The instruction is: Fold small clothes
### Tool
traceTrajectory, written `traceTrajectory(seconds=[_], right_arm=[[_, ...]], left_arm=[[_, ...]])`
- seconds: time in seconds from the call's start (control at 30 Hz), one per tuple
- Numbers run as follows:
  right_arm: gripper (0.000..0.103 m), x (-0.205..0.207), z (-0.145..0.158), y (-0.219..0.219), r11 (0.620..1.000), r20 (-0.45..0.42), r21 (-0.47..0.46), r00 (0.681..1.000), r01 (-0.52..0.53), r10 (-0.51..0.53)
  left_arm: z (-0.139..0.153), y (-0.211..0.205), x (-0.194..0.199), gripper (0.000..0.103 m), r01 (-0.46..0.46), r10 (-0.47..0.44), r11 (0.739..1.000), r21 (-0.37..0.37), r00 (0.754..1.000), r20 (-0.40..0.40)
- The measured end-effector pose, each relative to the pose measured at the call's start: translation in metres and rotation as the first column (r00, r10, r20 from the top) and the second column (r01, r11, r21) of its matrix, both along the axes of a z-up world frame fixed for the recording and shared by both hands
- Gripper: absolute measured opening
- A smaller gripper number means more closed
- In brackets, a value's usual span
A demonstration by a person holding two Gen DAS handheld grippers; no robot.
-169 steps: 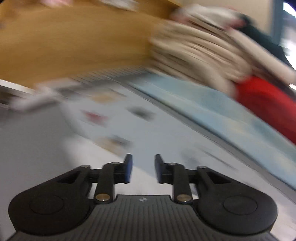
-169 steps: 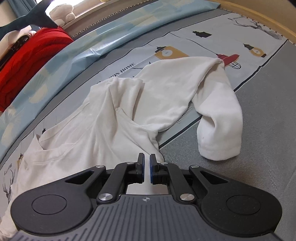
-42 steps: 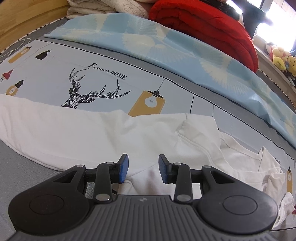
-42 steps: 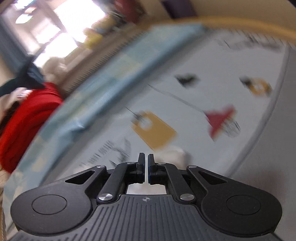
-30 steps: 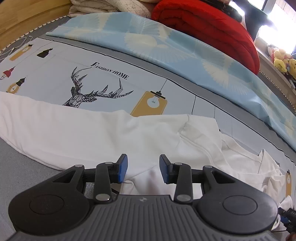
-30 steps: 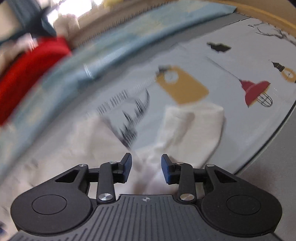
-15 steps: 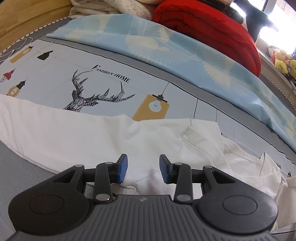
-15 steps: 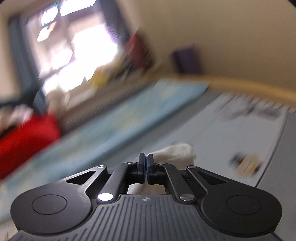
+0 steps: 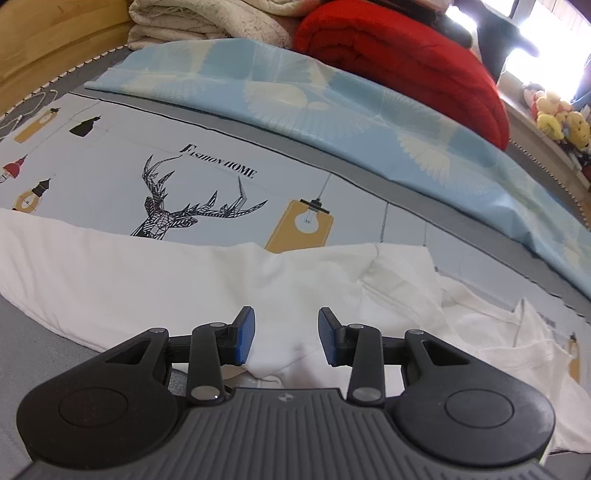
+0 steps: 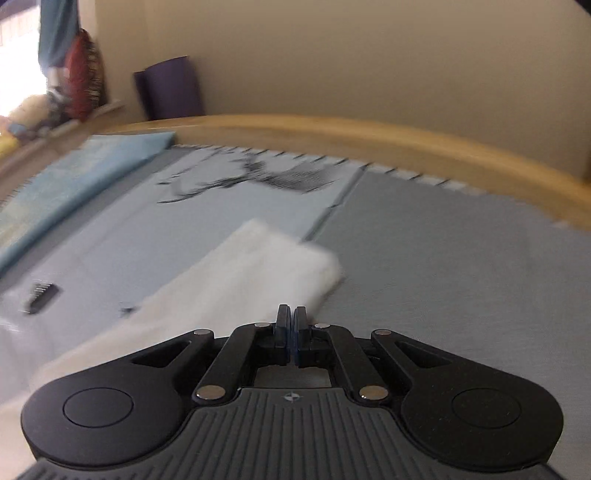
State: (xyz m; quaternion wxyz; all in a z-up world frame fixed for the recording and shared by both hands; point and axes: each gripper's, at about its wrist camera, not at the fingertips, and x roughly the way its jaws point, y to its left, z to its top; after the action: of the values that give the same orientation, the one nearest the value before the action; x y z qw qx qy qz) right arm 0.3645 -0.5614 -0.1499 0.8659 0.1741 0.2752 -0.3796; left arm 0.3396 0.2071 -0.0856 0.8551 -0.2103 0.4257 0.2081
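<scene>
Closest in the left wrist view, the left gripper (image 9: 285,341) hangs low over a white long-sleeved top (image 9: 155,280), its blue-padded fingers (image 9: 244,334) spread wide with crumpled white cloth showing in the gap between them and nothing pinched. The top lies rumpled across the printed bed sheet (image 9: 110,158); one sleeve (image 9: 55,266) runs out flat to the left, its lower edge lying along the plain grey band of bedding (image 9: 22,354) that stretches bare toward the left of the frame. To the right the body of the garment bunches into folds and raised edges.

Beyond the top, the sheet lies open and flat, printed with a black geometric deer head (image 9: 177,210), a yellow tag holding a light bulb (image 9: 301,230), small lamps and bottles, and the words "FASHION HOME" (image 9: 218,160). Past a grey stripe lies a folded pale blue quilt (image 9: 332,107), then a rolled red blanket (image 9: 402,59) and cream blankets (image 9: 199,22) against a wooden bed frame (image 9: 48,48). Stuffed toys (image 9: 557,118) sit on the sill at far right.

In the blurred right wrist view, the right gripper (image 10: 291,332) has its tongs pressed together; whether any cloth is caught between them I cannot tell. Just ahead lies the end of a white sleeve (image 10: 266,266), its cuff reaching the seam between the printed panel and open grey bedding (image 10: 461,266). Farther on stand the curved wooden rail (image 10: 369,136) and a rolled purple mat (image 10: 170,88) against the wall.
</scene>
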Motion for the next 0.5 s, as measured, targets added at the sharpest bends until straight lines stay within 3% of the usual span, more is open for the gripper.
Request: traceTrajectory(seconds=[0.07, 0.13, 0.23, 0.33, 0.43, 0.5], right_arm=[[0.001, -0.013, 0.007, -0.005, 0.995, -0.035, -0.022, 0.995, 0.094, -0.095], [0.005, -0.032, 0.018, -0.004, 0.993, -0.021, 0.024, 0.993, 0.119, -0.118], [0.005, -0.053, 0.044, 0.017, 0.995, 0.085, 0.091, 0.996, -0.042, 0.035], [0.005, -0.077, 0.087, 0.057, 0.962, 0.175, 0.133, 0.961, -0.237, 0.213], [0.005, -0.102, 0.133, 0.097, 0.906, 0.258, 0.149, 0.900, -0.397, 0.352], [0.008, -0.124, 0.162, 0.126, 0.846, 0.301, 0.141, 0.836, -0.515, 0.459]], left_arm=[[0.009, 0.000, -0.003, 0.042, 0.018, -0.018, 1.000, -0.010, 1.000, 0.017], [0.023, 0.001, -0.010, 0.042, 0.033, -0.032, 0.999, -0.017, 0.998, 0.053], [0.044, -0.002, -0.025, 0.042, 0.060, -0.062, 0.998, 0.017, 0.991, 0.118], [0.068, -0.006, -0.050, 0.041, 0.084, -0.091, 0.995, 0.052, 0.985, 0.144], [0.100, -0.014, -0.087, 0.041, 0.117, -0.131, 0.989, 0.085, 0.976, 0.176], [0.118, -0.024, -0.120, 0.041, 0.178, -0.199, 0.977, 0.121, 0.962, 0.189]])
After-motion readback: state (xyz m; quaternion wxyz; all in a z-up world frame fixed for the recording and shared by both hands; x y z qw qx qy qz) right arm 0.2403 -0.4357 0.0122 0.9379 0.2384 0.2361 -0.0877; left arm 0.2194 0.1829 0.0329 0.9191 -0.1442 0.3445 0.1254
